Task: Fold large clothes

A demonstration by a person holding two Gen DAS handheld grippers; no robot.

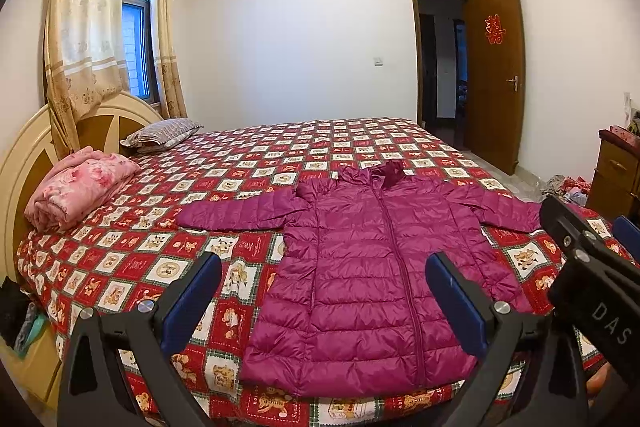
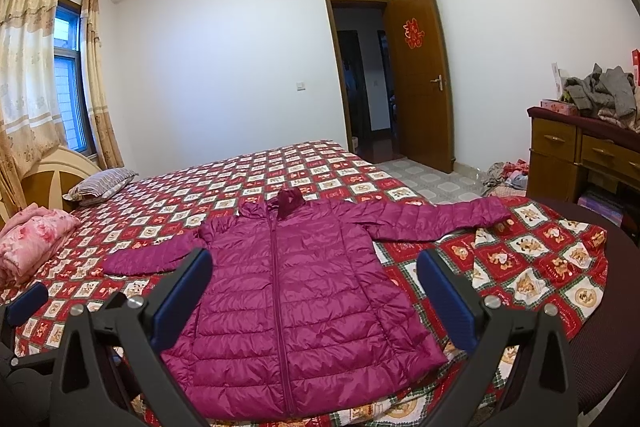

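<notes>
Left wrist view cuts off a fair bit: the bed [image 1: 360, 135] runs out of frame at the near edge, and the jacket's [image 1: 360, 267] right cuff disappears behind the other gripper's black body on the right side. The right wrist view does the same thing at the bottom, where the hem of the jacket [image 2: 288, 307] sits behind the gripper's frame, and the left sleeve end is partly blocked by a blue pad. The doorway past the door [image 2: 416, 75] is too dark to make out.

The jacket is a purple puffer, lying flat and front-up on the checked bedspread, zipped, both sleeves spread out sideways, collar pointing toward the far wall. Near the headboard there's a pink blanket [image 1: 80, 187] bundled up and a striped pillow [image 1: 164, 133] behind it, both well apart from the jacket. A dresser [image 2: 580, 155] with grey clothes piled on top stands off to the right.

Left gripper [image 1: 324, 295] hovers above the lower half of the jacket, jaws spread wide, nothing between them. Right gripper [image 2: 314, 291] is the same deal: fingers wide apart, holding nothing, hanging over the jacket's body, just beside the left one.
</notes>
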